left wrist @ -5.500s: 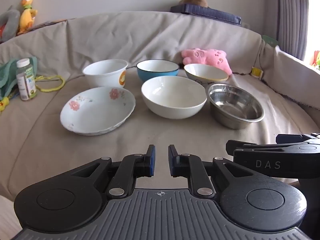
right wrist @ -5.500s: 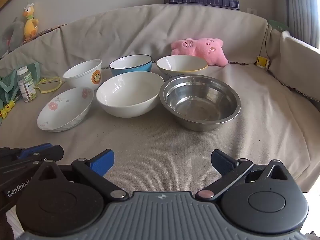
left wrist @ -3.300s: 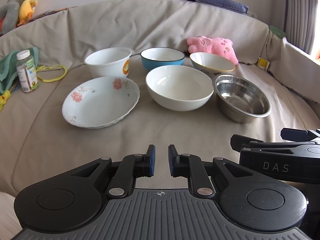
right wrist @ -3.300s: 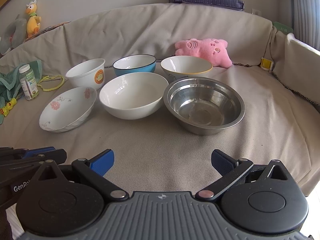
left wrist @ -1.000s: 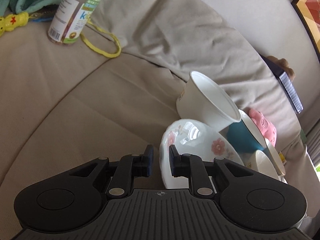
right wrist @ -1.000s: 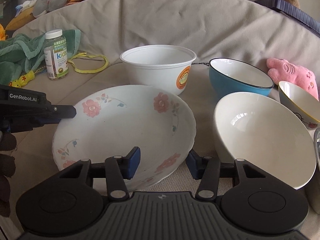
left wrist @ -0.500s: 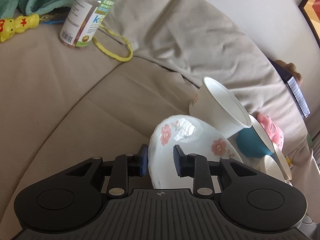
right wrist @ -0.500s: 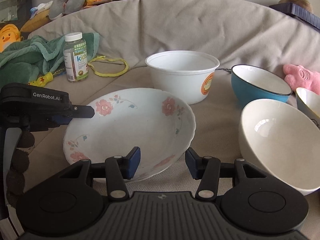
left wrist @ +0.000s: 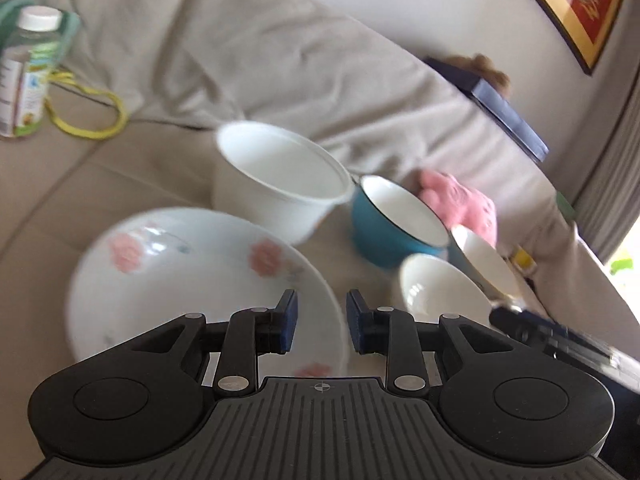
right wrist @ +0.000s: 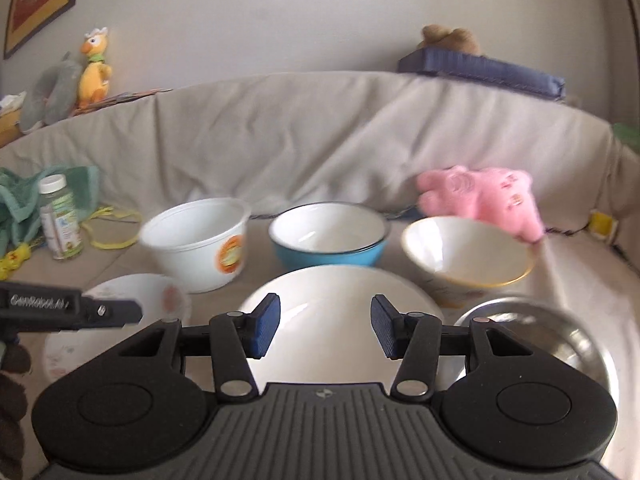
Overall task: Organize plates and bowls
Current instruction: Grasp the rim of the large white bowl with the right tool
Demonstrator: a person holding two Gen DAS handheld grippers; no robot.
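A sofa draped in a beige cover (right wrist: 320, 128) carries the whole set; its seat is the working surface.

Largest of the dishes, the floral plate (left wrist: 192, 280) lies at the front left of the seat. The left gripper (left wrist: 318, 322) has its two blue-padded fingers apart, straddling the plate's right rim, one pad over the plate's inside and one outside it; motion blur leaves it unclear whether either pad touches the rim.

The plain white bowl (right wrist: 332, 296) sits at front centre, just right of the plate. The right gripper (right wrist: 326, 326) hangs over this bowl with its fingers spread wide and nothing between them.

The stainless steel bowl (right wrist: 560, 332) stands at the front right, beside the white bowl.

The back row runs, from left to right: a white tub with an orange sticker (right wrist: 198, 240), a blue bowl (right wrist: 328, 236), and a cream bowl with a yellow rim (right wrist: 468, 264). The tub stands just behind the plate.

A pink plush toy (right wrist: 484, 196) rests against the backrest behind the cream bowl.

A vitamin bottle with a white cap (right wrist: 60, 220) stands near the left edge of the seat, beside a green cloth (right wrist: 16, 200) and a yellow cord (left wrist: 92, 116).
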